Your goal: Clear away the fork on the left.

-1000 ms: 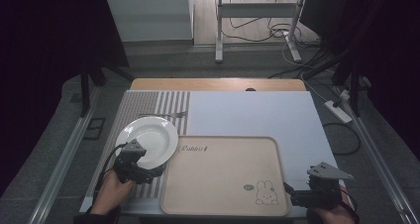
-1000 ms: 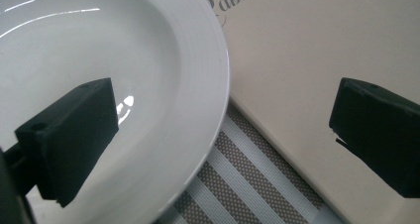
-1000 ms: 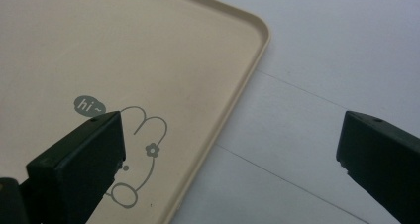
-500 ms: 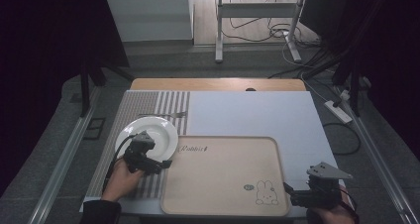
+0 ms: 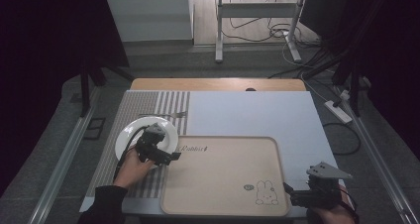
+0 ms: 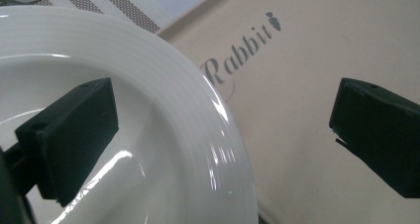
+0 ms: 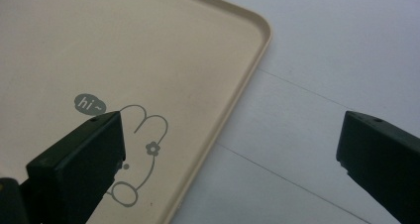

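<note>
**Left gripper lines up on the plate's edge**

Dark room all round, cables and a metal stand at the top of the high view, and a table (image 5: 247,110) lit in the middle with a pale blue sheet over it. At the left of that sheet lies a striped mat (image 5: 148,110). A big beige tray (image 5: 223,184) takes up the lower centre of the frame; nothing lies in it, just a printed rabbit and the word "Rabbit" on its floor.

Smaller again, the white plate (image 5: 130,133) sits on the mat at centre left, its right edge just beside the tray's upper left corner. Nothing lies on the plate. A fork (image 5: 168,116) rests just beyond it on the mat.

The left gripper (image 5: 166,156) hovers over the plate's near right side. From the left gripper view its jaws stand wide apart with the plate (image 6: 188,149) rim between them, one jaw over the bowl, the other out over the tray (image 6: 307,60); they grasp nothing yet.

The right gripper (image 5: 292,192) waits at the lower right, jaws wide and holding nothing, astride the tray (image 7: 148,45) rim.

My worry: the rim is glossy and sloped, so a shallow bite could slip, and the plate could tip or knock the tray's lip.
</note>
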`<action>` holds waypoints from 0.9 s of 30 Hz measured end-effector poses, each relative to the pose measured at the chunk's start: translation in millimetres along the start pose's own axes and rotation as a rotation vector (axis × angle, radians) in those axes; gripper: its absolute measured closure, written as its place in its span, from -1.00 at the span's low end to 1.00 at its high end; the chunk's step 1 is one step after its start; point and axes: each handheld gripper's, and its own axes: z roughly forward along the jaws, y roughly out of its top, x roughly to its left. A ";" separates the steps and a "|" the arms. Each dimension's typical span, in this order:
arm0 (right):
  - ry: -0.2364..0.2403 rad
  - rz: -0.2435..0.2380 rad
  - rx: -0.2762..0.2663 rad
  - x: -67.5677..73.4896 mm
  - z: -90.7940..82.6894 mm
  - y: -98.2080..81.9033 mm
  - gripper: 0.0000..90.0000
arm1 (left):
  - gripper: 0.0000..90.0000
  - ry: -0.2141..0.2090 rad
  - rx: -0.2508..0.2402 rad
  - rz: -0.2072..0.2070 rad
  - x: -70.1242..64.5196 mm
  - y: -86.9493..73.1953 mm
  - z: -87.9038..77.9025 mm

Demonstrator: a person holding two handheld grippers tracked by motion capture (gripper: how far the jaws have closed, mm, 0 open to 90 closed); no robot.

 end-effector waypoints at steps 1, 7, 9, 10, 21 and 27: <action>0.000 0.000 0.001 0.0 0.0 0.0 -1.00 | -1.00 0.000 0.006 0.006 1.0 1.4 0.7; 0.004 -0.003 0.003 0.2 0.2 0.1 -1.00 | -0.99 0.009 0.002 0.016 6.9 12.4 9.8; 0.003 -0.002 0.002 0.2 0.5 0.1 -1.00 | -0.99 0.013 0.001 0.020 9.3 16.1 12.8; 0.003 -0.003 0.003 0.1 0.5 0.1 -1.00 | -0.99 0.012 -0.003 0.019 10.8 18.3 15.2; 0.006 -0.003 0.005 0.0 0.7 0.1 -1.00 | -0.97 0.015 0.014 0.040 22.0 37.4 33.0; 0.007 -0.004 0.005 -0.1 0.7 0.1 -1.00 | -0.93 0.020 0.026 0.047 28.6 45.0 38.7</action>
